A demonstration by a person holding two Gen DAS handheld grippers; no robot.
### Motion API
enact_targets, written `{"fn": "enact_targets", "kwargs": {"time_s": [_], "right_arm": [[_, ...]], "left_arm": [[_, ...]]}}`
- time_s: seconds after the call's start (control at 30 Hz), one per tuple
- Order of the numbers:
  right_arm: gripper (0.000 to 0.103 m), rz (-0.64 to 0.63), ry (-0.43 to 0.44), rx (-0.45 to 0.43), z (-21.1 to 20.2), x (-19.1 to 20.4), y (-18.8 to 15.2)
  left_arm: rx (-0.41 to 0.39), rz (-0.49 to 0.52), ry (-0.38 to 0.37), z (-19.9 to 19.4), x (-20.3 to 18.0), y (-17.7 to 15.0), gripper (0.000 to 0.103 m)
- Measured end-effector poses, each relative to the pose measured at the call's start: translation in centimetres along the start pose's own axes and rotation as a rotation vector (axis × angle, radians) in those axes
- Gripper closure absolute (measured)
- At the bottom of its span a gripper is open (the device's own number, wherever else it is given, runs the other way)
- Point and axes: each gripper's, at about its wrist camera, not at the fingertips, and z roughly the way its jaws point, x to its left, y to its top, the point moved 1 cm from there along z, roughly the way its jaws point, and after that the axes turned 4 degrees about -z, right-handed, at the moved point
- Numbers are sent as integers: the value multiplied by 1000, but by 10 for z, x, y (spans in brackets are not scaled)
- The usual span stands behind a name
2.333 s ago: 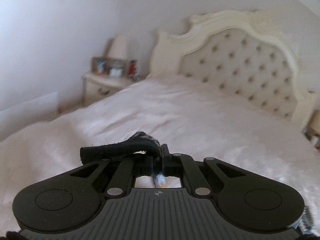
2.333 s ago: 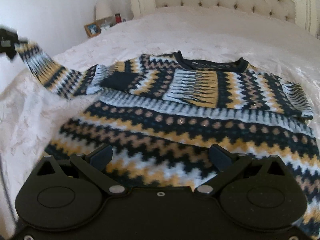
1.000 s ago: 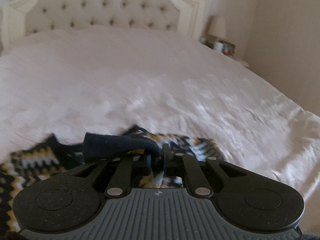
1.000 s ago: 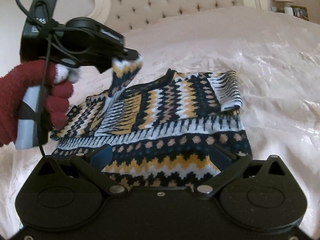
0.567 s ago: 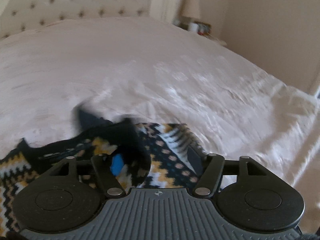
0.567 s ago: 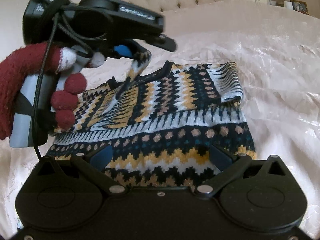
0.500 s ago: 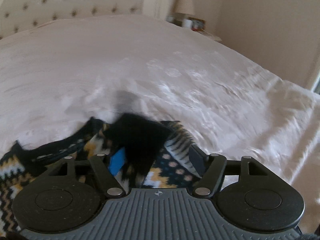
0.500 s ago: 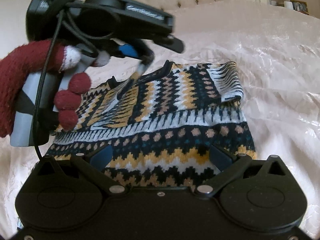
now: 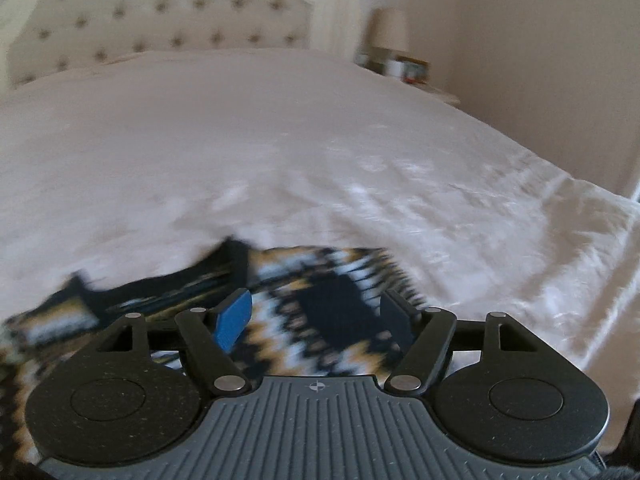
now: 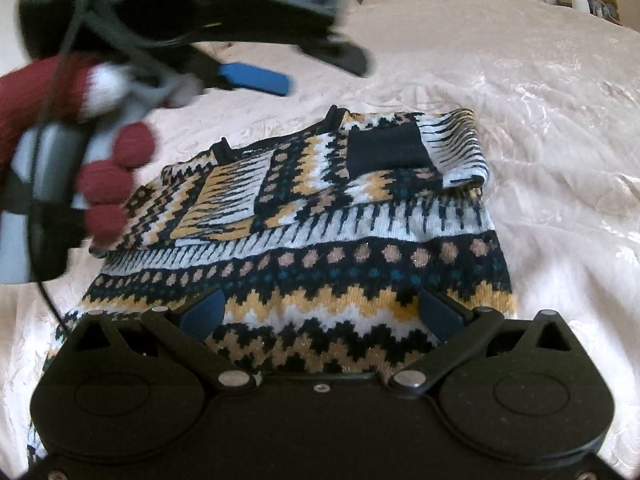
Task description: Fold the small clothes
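- My left gripper (image 9: 316, 312) is spread wide with nothing in it, hovering above the patterned sweater (image 10: 320, 216).
- My right gripper (image 10: 320, 312) is released too, fingers apart over the sweater's hem at 6 o'clock.
- The sweater lies on the cream bedspread (image 10: 540, 120), both sleeves folded across the chest, a dark cuff (image 10: 386, 148) on top toward 1 o'clock.
- A red-gloved hand (image 10: 100, 168) grips the left tool at 9 o'clock.
- The tufted headboard (image 9: 160, 20) sits at 11 o'clock in the left view.

black left tongs (image 10: 316, 68) with blue pads, dark-red knit glove (image 10: 108, 160), black cable.
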Motion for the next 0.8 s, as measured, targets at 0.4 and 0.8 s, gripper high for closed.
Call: {"fn": "enact_targets", "kwargs": {"time_s": [0.4,0.8], "right_arm": [[0,-86,-41,26,11,8,-7],[0,-130,-50,-26,12,10,-18]], "left_arm": [[-33,-121,284,-70,96,-74,33],[-7,-162,354,-77,116,-156,33]]}}
